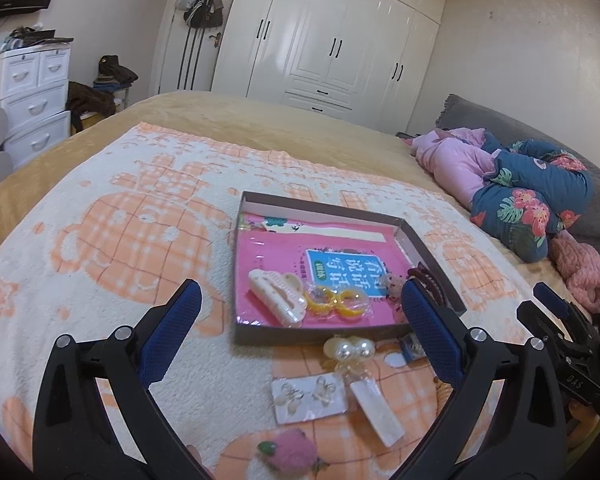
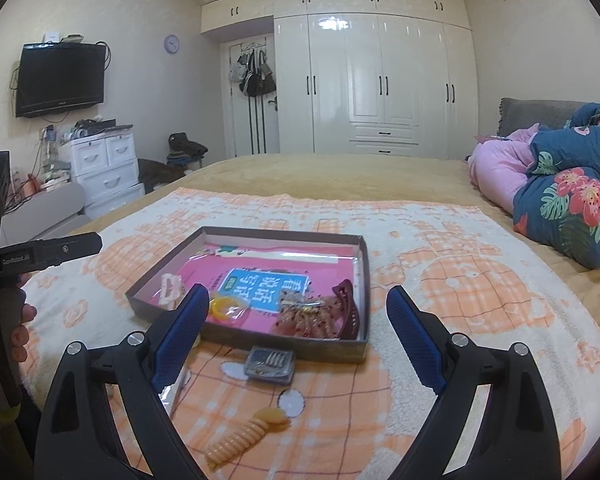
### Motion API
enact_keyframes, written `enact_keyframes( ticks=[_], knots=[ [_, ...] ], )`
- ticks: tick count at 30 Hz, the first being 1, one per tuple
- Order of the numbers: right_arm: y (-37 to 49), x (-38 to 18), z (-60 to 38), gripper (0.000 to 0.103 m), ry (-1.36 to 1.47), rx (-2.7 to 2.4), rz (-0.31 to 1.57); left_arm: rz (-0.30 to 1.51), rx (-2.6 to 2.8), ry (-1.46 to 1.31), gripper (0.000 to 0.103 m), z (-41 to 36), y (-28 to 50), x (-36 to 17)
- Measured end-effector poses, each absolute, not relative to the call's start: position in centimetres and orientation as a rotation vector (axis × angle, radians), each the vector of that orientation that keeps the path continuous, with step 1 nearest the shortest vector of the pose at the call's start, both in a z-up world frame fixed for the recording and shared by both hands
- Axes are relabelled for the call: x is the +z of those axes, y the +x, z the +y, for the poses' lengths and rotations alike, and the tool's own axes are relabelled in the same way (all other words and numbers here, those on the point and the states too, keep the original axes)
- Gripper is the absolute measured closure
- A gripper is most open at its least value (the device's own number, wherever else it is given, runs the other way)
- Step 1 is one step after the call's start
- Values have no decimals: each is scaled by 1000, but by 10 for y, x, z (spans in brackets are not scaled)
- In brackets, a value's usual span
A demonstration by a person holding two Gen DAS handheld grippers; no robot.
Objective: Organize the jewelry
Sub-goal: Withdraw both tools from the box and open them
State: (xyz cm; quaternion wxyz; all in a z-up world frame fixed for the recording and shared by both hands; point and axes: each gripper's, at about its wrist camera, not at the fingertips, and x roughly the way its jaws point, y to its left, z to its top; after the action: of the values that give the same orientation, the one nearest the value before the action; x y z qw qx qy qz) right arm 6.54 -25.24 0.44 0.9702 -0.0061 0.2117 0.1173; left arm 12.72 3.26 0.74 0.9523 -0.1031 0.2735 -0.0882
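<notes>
A shallow brown box [image 1: 332, 204] with a pink lining lies on the bed. It holds a white hair claw [image 1: 276, 294], yellow rings in a bag [image 1: 338, 300], a dark red claw clip [image 2: 346, 306] and a speckled hair piece [image 2: 306, 316]. In front of the box lie pearl earrings [image 1: 350, 349], an earring card [image 1: 309, 397], a white strip [image 1: 376, 410], a pink fluffy clip [image 1: 290, 450], a small blue packet [image 2: 270, 362] and an orange comb clip [image 2: 246, 434]. My left gripper [image 1: 300, 320] is open and empty above these. My right gripper [image 2: 298, 320] is open and empty by the box's near edge.
An orange and white patterned blanket [image 1: 132, 240] covers the bed. Bundled pink and blue floral quilts [image 1: 512, 192] lie at the right. A white wardrobe [image 2: 376, 84], white drawers [image 2: 104, 164] and a wall television [image 2: 60, 78] stand beyond the bed.
</notes>
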Motion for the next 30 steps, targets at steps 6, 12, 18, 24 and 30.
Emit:
enact_keyframes(
  ticks=[6, 12, 18, 24, 30],
  knots=[
    [58, 2, -240, 15, -27, 273, 436, 551, -160, -187, 11, 39, 117, 4],
    [53, -2, -225, 15, -51, 317, 448, 557, -150, -165, 11, 45, 107, -3],
    [48, -6, -211, 15, -63, 355, 460, 566, -131, -161, 11, 54, 97, -10],
    [43, -8, -199, 15, -75, 384, 458, 538, -129, -171, 11, 63, 88, -11],
    [37, -14, -186, 15, -96, 418, 464, 500, -155, -149, 11, 62, 79, -9]
  ],
)
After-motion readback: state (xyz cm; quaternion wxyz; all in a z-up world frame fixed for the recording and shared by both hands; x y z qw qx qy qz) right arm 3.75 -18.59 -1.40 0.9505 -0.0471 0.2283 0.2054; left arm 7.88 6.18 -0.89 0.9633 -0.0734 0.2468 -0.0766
